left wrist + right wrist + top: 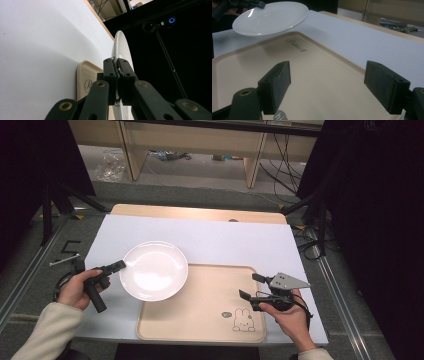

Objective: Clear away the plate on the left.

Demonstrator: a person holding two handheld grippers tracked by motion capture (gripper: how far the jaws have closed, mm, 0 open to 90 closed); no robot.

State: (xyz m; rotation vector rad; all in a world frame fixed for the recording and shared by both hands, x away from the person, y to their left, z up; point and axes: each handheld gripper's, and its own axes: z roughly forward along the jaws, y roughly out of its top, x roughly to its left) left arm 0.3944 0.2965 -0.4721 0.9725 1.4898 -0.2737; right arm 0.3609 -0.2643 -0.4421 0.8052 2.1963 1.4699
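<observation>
A white plate (pixel 154 270) hangs over the far left corner of a beige tray (pixel 205 312), clear of the surface. My left gripper (pixel 123 264) is shut on the plate's left rim; in the left gripper view its pads clamp the rim of the plate (pixel 122 47) edge-on. The right gripper view shows the plate (pixel 270 17) lifted above the tray (pixel 317 82), casting a shadow on it. My right gripper (pixel 251 287) stands open over the tray's right side, its jaws wide apart with nothing between them (pixel 327 86).
The tray has a rabbit drawing (pixel 243 320) at its near right corner. A white sheet (pixel 215 242) covers the wooden table. Chair legs and cables (pixel 285 165) lie on the floor beyond the table; black stands flank both sides.
</observation>
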